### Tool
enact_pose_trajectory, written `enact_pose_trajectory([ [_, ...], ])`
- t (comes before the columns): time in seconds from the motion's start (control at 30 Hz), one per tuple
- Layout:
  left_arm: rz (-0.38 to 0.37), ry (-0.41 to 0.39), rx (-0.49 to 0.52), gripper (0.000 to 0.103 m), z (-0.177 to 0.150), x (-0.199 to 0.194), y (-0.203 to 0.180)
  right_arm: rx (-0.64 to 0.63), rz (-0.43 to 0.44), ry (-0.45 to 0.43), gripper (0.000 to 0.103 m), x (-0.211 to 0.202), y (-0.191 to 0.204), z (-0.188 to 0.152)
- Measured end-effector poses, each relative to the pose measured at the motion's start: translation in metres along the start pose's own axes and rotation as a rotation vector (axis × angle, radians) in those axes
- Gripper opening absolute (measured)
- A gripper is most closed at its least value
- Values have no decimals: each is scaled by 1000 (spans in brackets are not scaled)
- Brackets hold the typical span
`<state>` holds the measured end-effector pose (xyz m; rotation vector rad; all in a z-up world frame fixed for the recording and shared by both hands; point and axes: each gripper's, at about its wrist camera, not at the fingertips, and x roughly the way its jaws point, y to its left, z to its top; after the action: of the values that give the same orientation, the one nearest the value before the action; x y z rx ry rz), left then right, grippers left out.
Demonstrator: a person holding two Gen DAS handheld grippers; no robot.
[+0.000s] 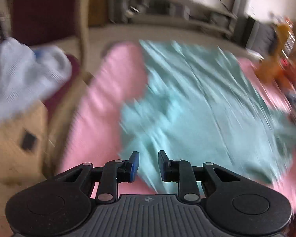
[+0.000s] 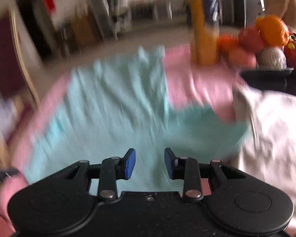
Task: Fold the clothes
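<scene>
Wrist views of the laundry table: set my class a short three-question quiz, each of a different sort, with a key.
1. True or false: the left gripper grips the teal garment.
2. What colour is the cloth under the garment?
3. By the right wrist view, what lies right of the garment? A white garment, B a shoe, C a book.

Key: 1 false, its jaws stand apart and empty, like the right gripper; 2 pink; 3 A.

A pink-covered table (image 1: pixel 92 106) carries a spread mint-green garment (image 1: pixel 197 98).
</scene>
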<state>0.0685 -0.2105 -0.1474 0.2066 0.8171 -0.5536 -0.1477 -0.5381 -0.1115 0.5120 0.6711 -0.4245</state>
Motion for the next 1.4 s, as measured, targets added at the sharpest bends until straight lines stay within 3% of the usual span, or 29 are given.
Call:
enact_pose_trajectory([
  [0.17,-27,36,-105,27,45,48,33,171,191,-127,33,-2,-10,39],
  [0.3,-61,94,-180,27,51,85,44,231,251,-187,34,12,-14,40],
  [0.43,-26,142,-167,27,47,105,40,274,239,-170,34,22,-22,28],
  [0.7,-1,134,-80,26,52,121,23,254,224,-171,34,26,-24,25],
  [0.73,9,131,-69,24,52,121,21,257,217,-169,34,26,-24,25],
  [0.77,18,128,-58,12,51,121,19,262,216,-167,34,26,-25,25],
  [0.8,27,124,-47,7,51,121,18,268,214,-164,34,26,-26,24],
  [0.93,116,59,-24,4,51,100,12,270,198,-157,35,27,-29,24],
  [1.03,188,-65,-3,2,46,66,3,262,172,-152,35,27,-30,23],
  [1.13,293,-147,-60,2,42,41,9,276,162,-156,35,25,-34,23],
  [1.2,377,-108,-170,2,34,41,26,284,162,-160,35,24,-37,22],
  [1.3,451,77,-346,2,11,70,59,284,165,-144,35,25,-38,20],
  [1.37,480,89,-371,3,4,79,67,279,167,-129,36,26,-37,19],
  [1.4,522,79,-331,3,6,79,63,272,166,-120,36,27,-36,18],
])
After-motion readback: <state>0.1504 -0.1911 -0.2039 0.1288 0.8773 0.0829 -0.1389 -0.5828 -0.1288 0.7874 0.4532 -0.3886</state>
